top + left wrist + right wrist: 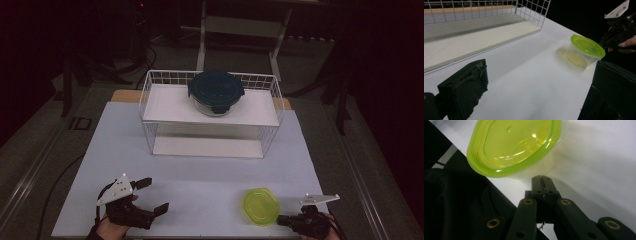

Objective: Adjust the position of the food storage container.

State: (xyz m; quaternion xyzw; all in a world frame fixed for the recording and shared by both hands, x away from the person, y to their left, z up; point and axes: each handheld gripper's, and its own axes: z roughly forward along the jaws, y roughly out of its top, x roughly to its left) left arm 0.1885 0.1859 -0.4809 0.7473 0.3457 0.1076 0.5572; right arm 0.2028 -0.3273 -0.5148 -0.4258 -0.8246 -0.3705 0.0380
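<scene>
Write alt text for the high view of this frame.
At the white table's near edge, the right gripper, jaws shut with nothing between them, points at a small clear plastic container with a lime-green lid. The left gripper rests open opposite; a dark-lidded round glass container sits on a white wire shelf rack behind.

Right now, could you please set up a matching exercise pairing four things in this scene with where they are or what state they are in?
Things:
1. dark-lidded container
2. green-lidded container
3. left gripper
4. right gripper

Places or states:
A. jaws shut, tips just beside a lid's rim
B. on the upper shelf of the white wire rack
C. jaws wide open over bare table
D. on the table near its front edge, in front of the rack

Pairs: 1-B, 2-D, 3-C, 4-A
</scene>
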